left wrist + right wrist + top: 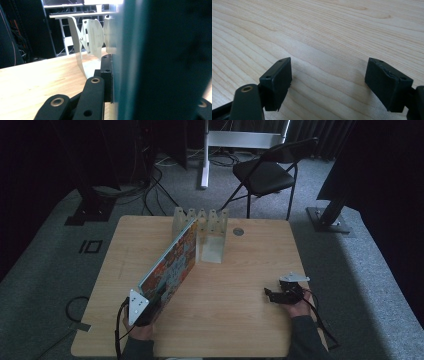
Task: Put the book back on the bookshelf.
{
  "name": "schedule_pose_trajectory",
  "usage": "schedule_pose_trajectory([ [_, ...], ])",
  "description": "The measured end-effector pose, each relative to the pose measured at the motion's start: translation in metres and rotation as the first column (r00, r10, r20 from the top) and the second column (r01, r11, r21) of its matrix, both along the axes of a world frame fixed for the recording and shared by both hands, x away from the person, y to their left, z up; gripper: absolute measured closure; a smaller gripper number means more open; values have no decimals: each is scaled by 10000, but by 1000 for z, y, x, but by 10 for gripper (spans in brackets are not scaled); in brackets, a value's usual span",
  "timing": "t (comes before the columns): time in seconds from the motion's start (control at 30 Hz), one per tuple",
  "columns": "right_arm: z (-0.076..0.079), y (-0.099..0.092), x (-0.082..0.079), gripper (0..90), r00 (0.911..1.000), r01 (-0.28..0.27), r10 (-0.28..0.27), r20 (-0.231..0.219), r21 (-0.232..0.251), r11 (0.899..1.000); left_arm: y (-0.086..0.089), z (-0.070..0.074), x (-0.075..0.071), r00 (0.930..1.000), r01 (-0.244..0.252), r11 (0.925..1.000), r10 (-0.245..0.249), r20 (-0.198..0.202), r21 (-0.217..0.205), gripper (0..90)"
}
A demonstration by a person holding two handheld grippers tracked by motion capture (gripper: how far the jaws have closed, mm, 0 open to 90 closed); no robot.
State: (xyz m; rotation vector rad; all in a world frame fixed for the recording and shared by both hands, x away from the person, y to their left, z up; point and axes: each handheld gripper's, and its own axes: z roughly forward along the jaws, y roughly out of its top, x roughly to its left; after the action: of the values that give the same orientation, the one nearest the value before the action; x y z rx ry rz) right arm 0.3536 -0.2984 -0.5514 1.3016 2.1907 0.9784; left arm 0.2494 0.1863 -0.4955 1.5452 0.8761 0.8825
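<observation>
A large book with a colourful cover (171, 262) stands on edge across the wooden table (240, 320), running from the near left toward a clear plastic slotted rack (210, 232) at the back. My left gripper (149, 306) is shut on the book's near end. In the left gripper view the teal book (160, 60) sits against the left finger (106, 72), with the rack (92, 37) beyond it. My right gripper (270, 295) rests at the near right, away from the book. In the right gripper view it (328, 82) is open over bare wood.
A small round grommet (238, 231) sits in the tabletop behind the rack. A black folding chair (265, 172) stands beyond the table's far edge. Dark stand bases (327, 220) and cables (150, 190) lie on the grey carpet around it.
</observation>
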Motion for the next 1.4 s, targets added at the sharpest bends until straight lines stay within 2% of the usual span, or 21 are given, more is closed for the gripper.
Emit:
schedule_pose_trajectory([
  [0.13,0,0,0,213,10000,2,-2,-2,0,10000,-3,3,0,10000,-48,10000,48,-31,57,810],
  [0.63,0,0,0,213,10000,8,-8,-12,10,10000,-9,14,6,9999,-51,9999,53,114,-159,812],
  [1.0,0,0,0,213,10000,15,-15,-17,29,10000,-7,21,10,10000,-76,9991,74,-43,-413,812],
  [1.4,0,0,0,214,10000,9,-9,-11,31,10000,-7,31,12,9991,-340,9986,349,227,-399,811],
])
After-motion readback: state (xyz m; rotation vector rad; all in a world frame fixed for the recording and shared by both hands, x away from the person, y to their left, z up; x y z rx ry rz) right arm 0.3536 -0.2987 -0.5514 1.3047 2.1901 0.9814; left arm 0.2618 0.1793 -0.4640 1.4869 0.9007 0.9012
